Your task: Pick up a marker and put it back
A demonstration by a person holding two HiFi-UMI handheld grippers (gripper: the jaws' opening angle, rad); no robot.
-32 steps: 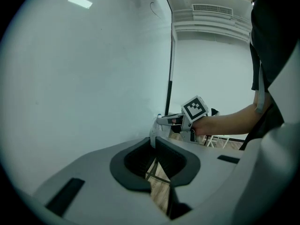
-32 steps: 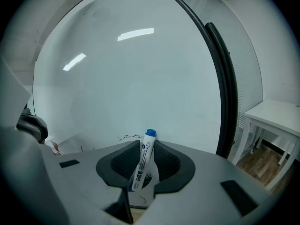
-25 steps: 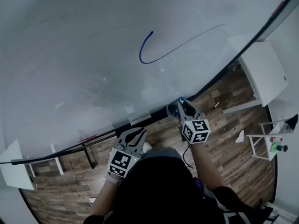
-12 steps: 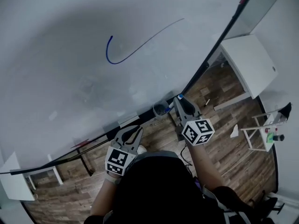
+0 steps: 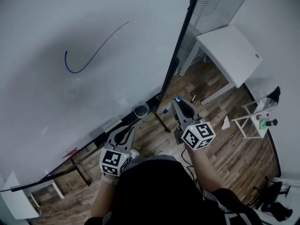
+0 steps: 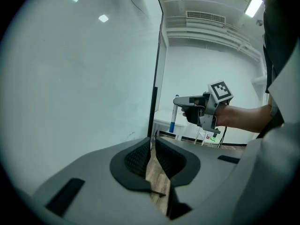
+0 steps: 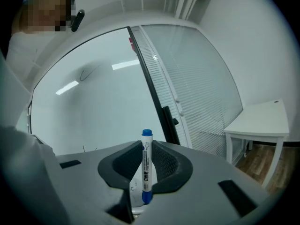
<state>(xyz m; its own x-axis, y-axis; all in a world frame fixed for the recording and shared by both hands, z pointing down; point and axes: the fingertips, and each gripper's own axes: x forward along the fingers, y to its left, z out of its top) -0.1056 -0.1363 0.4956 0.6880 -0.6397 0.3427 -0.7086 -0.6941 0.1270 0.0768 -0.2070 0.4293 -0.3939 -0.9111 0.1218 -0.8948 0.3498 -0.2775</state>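
Note:
A white marker with blue caps (image 7: 146, 172) stands upright between the pads of my right gripper (image 7: 146, 151), which is shut on it. In the head view the marker (image 5: 170, 105) sticks out sideways from the right gripper (image 5: 178, 106), to the right of the small pen cup (image 5: 140, 109) on the whiteboard's tray. My left gripper (image 5: 124, 132) hangs lower left with its jaws together and nothing in them. The left gripper view looks along the left gripper (image 6: 153, 142) to the right gripper (image 6: 180, 101) holding the marker (image 6: 172, 118).
The whiteboard (image 5: 70, 88) carries a blue curved line (image 5: 84, 55); its black frame edge (image 5: 176, 64) runs down to the floor. A white table (image 5: 229, 55) stands at the back right, and a small rack (image 5: 260, 123) with bottles stands further right on the wooden floor.
The right gripper with the marker has lifted and drawn away to the right of the pen cup. The whole view has swung, shifting the whiteboard leftward. The left gripper drifted slightly.

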